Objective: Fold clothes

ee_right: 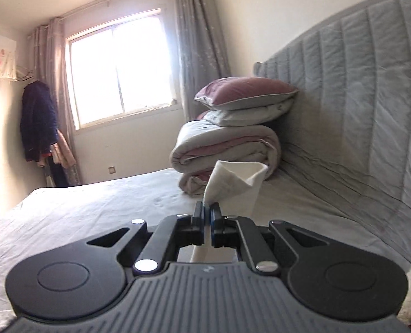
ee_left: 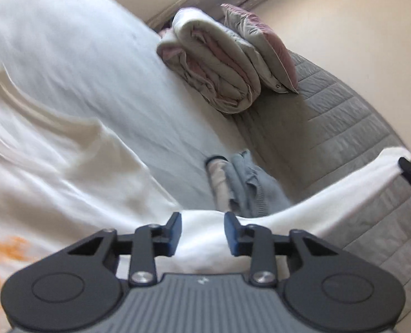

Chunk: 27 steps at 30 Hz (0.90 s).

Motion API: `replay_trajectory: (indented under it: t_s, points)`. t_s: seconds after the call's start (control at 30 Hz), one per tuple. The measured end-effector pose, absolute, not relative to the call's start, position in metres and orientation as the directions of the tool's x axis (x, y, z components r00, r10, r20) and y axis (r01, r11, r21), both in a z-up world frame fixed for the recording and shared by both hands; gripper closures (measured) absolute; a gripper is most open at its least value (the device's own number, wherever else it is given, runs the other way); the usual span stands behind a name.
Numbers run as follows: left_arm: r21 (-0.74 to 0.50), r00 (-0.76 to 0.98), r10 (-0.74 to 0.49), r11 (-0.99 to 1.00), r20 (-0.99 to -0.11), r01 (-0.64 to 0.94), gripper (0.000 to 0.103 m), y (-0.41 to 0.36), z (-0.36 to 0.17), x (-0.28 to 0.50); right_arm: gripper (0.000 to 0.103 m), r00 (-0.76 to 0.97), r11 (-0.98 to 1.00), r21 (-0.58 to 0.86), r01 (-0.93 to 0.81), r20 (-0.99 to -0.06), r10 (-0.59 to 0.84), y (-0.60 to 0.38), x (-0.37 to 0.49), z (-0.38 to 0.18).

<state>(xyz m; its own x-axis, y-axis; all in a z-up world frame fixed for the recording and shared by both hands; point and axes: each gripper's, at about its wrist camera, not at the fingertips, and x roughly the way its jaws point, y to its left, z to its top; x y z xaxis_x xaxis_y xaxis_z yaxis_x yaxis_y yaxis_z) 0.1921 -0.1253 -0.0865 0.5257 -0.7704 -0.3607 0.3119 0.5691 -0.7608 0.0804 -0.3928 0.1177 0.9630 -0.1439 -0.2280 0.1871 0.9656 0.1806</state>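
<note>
Right fingers (ee_right: 207, 216) pinch white garment (ee_right: 233, 186); left fingers (ee_left: 175, 231) apart, cloth between, contact unclear.

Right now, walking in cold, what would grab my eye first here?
Probably the white garment, stretched in the air between the two hand-held tools: the right tool is shut on one corner, while the left tool stands open around its edge. Behind, a folded quilt and pillows are stacked against the grey padded headboard.
</note>
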Motion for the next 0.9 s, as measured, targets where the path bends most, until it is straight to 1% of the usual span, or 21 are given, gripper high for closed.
replay_trajectory:
  t_s: [0.07,0.2,0.27,0.37,0.53,0.6,0.67,0.77,0.9]
  points:
    - [-0.745,0.482,-0.778,0.585,-0.403,0.320,0.072,-0.155,-0.096,0.192,0.098,0.963,0.970,0.174,0.170,-0.240,-0.126,-0.382,0.090,0.120]
    - [-0.599,0.479,-0.707,0.702,-0.520,0.386,0.074,-0.196,-0.101,0.188,0.098,0.953,0.981,0.150,0.124,-0.295,-0.075,-0.358,0.111,0.117]
    - [-0.599,0.470,-0.712,0.698,-0.522,0.392,0.073,-0.190,-0.096,0.190,0.098,0.949,0.988,0.126,0.092,-0.310,-0.049,-0.344,0.120,0.112]
    - [-0.610,0.473,-0.722,0.686,-0.505,0.396,0.069,-0.162,-0.087,0.192,0.098,0.950,0.994,0.102,0.027,-0.314,0.006,-0.322,0.123,0.112]
    - [-0.582,0.501,-0.694,0.714,-0.517,0.390,0.063,-0.088,-0.076,0.189,0.098,0.944,0.994,0.085,-0.074,-0.316,0.097,-0.286,0.133,0.110]
    - [-0.581,0.515,-0.679,0.727,-0.523,0.367,0.063,-0.055,-0.074,0.188,0.098,0.939,0.990,0.085,-0.110,-0.319,0.131,-0.270,0.137,0.107]
    - [-0.586,0.529,-0.665,0.735,-0.526,0.341,0.057,-0.025,-0.072,0.189,0.098,0.932,0.986,0.085,-0.142,-0.325,0.162,-0.253,0.141,0.103]
    - [-0.607,0.542,-0.656,0.735,-0.525,0.302,0.052,0.016,-0.071,0.191,0.098,0.915,0.978,0.084,-0.193,-0.346,0.210,-0.229,0.151,0.095]
    - [-0.668,0.546,-0.668,0.704,-0.506,0.243,0.048,0.062,-0.078,0.195,0.098,0.886,0.966,0.082,-0.245,-0.385,0.258,-0.195,0.160,0.079]
